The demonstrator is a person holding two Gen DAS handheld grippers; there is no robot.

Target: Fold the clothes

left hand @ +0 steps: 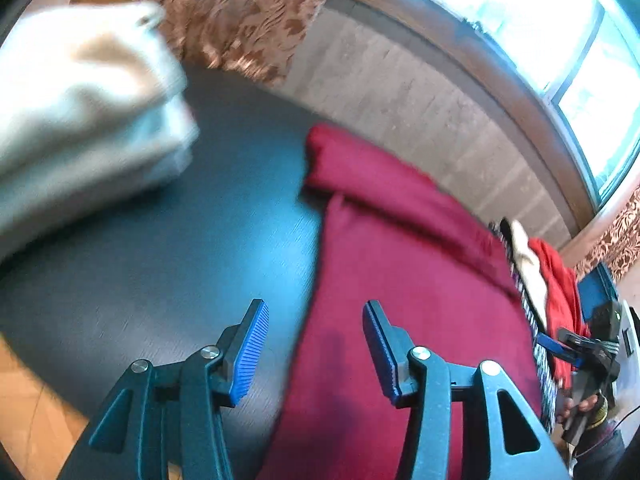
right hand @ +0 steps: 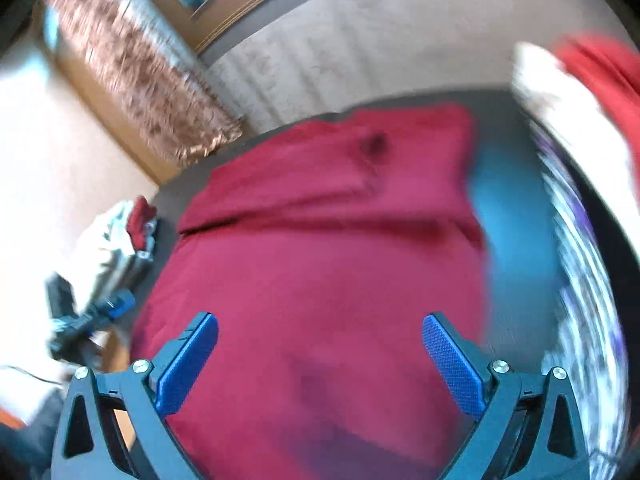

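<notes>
Both the left claw and right claw hang open and empty above the crimson garment lying on the dark bench.

My white pile on the left is all fuzzy, so I cannot tell what clothes are in it, and the picture's edge cuts it off. The dark red cloth runs off the bottom of both pictures, so I cannot see its near end, and it hides the tabletop under it. On the right, the stripy cloth is smeared into streaks and I cannot tell what it is. The bright red cloth and the white thing beside it are blurry and cut off too. My other gripper looks small and fuzzy from here.
</notes>
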